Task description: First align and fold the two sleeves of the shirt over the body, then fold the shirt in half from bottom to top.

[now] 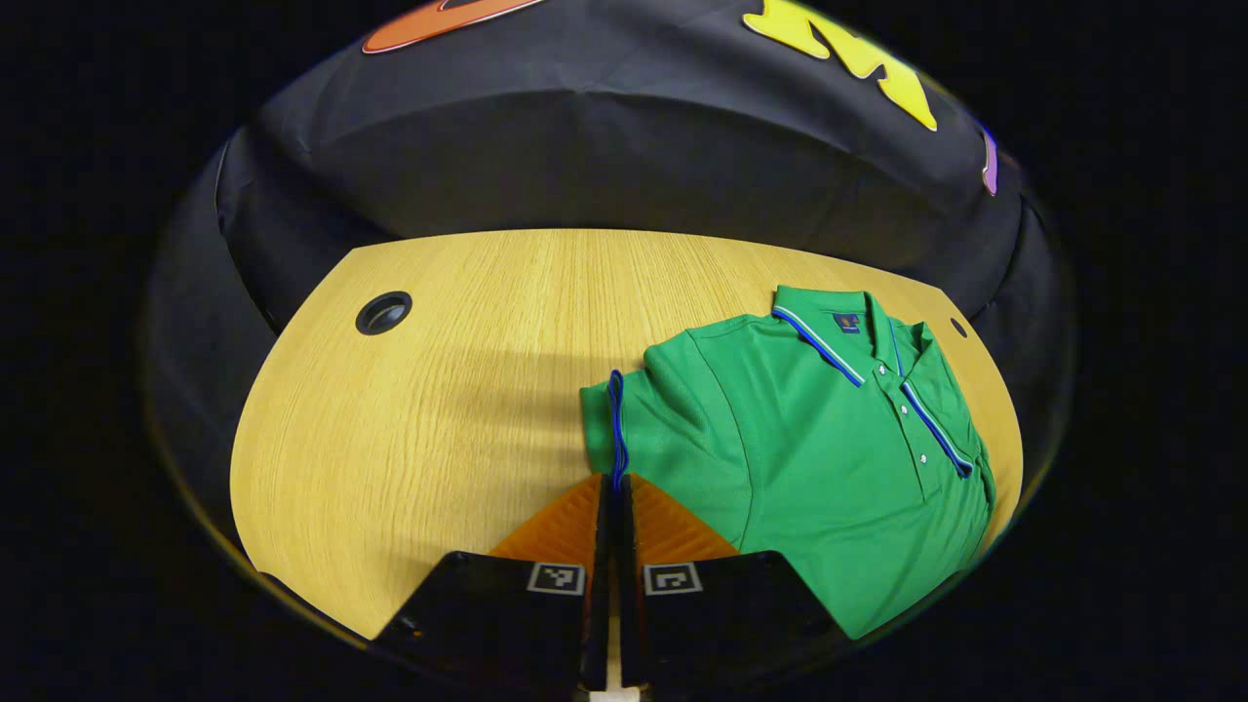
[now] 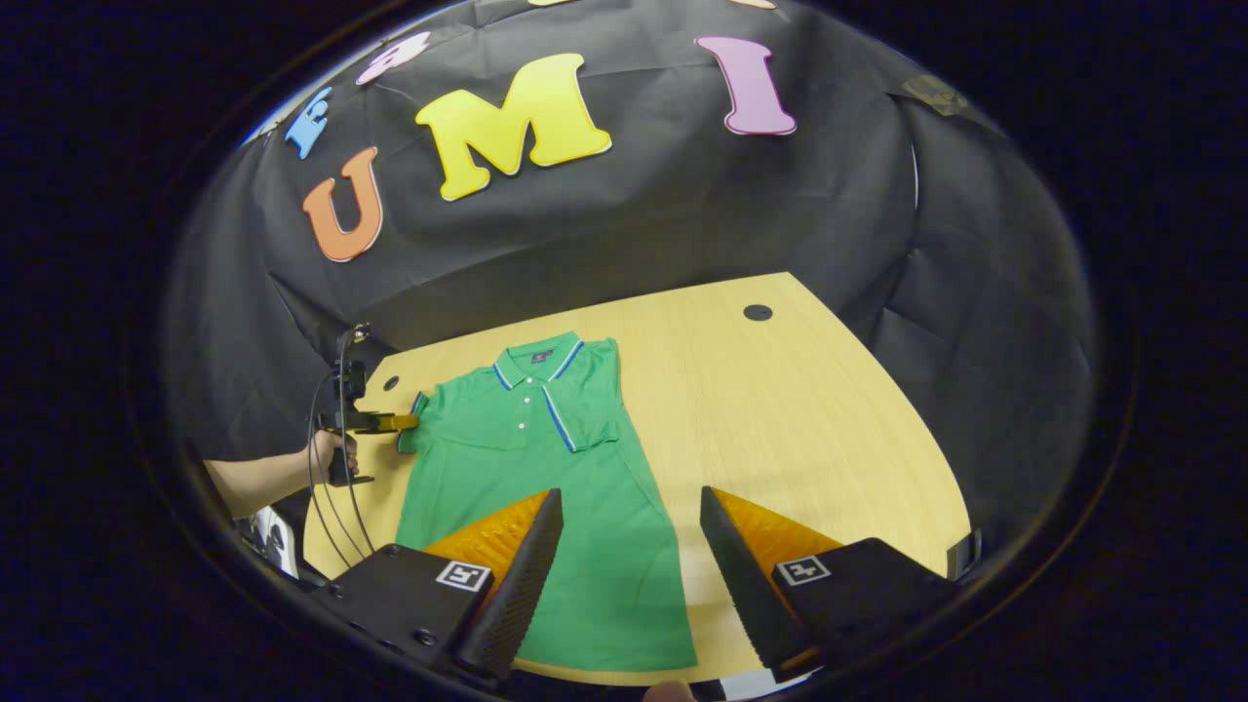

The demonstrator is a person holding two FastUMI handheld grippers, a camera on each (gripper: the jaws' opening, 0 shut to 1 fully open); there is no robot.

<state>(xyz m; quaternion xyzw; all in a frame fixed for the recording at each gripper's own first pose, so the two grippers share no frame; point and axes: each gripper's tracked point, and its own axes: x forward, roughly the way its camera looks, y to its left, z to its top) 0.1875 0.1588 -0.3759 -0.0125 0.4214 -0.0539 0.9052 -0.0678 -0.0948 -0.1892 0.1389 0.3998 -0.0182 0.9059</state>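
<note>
1. Lying flat on the wooden table (image 2: 780,409): green polo shirt (image 2: 526,468), collar toward the booth wall, its right sleeve (image 2: 595,390) already folded over the body.
2. Left gripper (image 1: 616,480): clenched on the blue-trimmed cuff of the left sleeve (image 1: 616,419).
3. Right gripper (image 2: 632,507): released, fingers spread above the shirt's lower half.

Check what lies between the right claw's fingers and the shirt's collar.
In the right gripper view, only the green shirt body lies between the open right claw and the collar; nothing rests on it.
</note>
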